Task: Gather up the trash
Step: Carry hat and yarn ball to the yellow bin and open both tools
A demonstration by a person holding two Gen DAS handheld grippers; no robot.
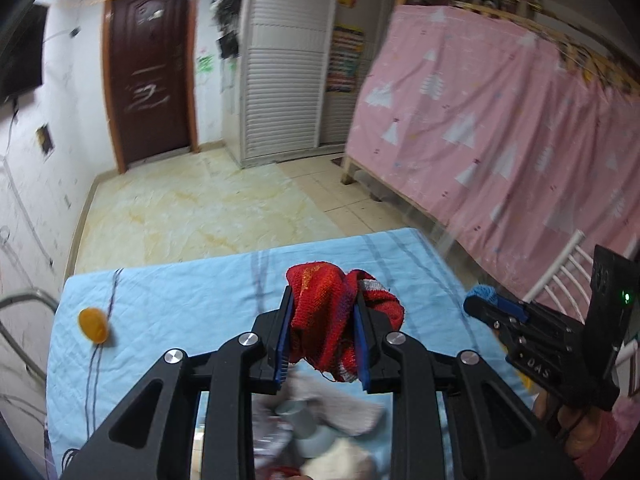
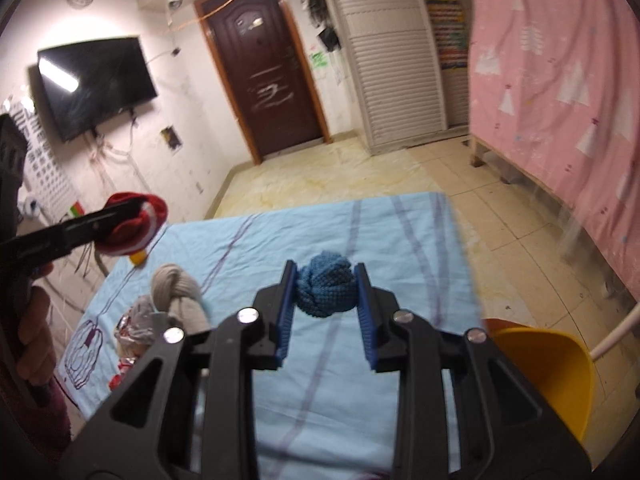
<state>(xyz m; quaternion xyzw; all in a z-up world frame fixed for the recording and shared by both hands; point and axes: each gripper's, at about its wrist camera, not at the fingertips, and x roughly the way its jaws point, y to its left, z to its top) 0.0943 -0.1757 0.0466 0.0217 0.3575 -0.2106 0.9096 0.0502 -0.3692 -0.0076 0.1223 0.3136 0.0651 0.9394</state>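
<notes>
Red knitted cloth (image 1: 332, 312), with white and striped patches, is clamped between the blue pads of my left tongs (image 1: 322, 336), jaws narrowed onto it, held up above the light blue sheet (image 1: 192, 300). Below the tongs lie a blurred white cup (image 1: 298, 416) and pale cloths. An orange disc (image 1: 94, 325) sits on the sheet at left. My right tongs (image 1: 486, 304) show at the right edge, tip on a blue knit.

Right wrist view: my right tongs (image 2: 326, 300) are drawn in on a blue knitted ball (image 2: 326, 289), pads pressing both its sides, above the sheet (image 2: 400, 240). My left tongs (image 2: 132, 210) enter from the left edge, holding the red cloth (image 2: 134, 226) off the table's left side. A beige knotted sock (image 2: 178, 290) and a crumpled foil wrapper (image 2: 134, 322) lie on the sheet near left. A yellow bin (image 2: 548, 372) stands just beside the table at right.
</notes>
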